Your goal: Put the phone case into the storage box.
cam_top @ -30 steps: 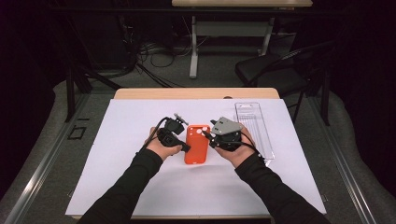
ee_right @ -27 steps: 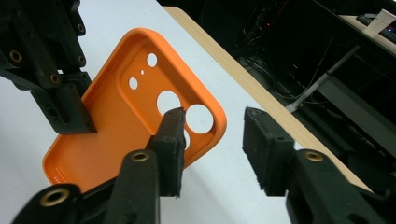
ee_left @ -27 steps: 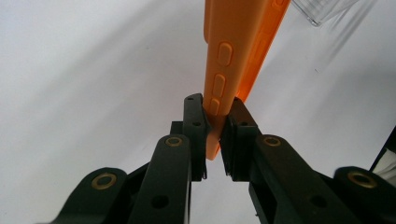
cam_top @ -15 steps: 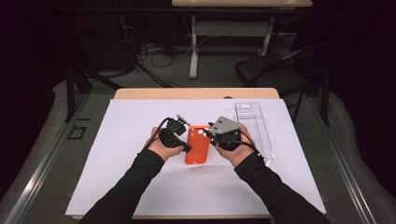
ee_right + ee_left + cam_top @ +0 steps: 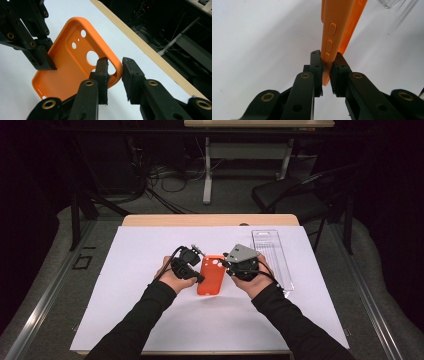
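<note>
While the orange phone case (image 5: 210, 275) is sitting between the two hands near the middle of the white sheet (image 5: 125, 270), both grippers are gripping it from opposite sides. The left gripper (image 5: 327, 63) is pinching the case's side wall, by the raised buttons, between its pads. The right gripper (image 5: 114, 66) is straddling the opposite rim beside the large round cutout; its jaws have just been closing, with the rim between them, the right pad touching the outer wall and the left pad lying against the inner face. A clear plastic tray (image 5: 272, 255) is lying just beside the right hand (image 5: 252, 280), toward the sheet's far right.
</note>
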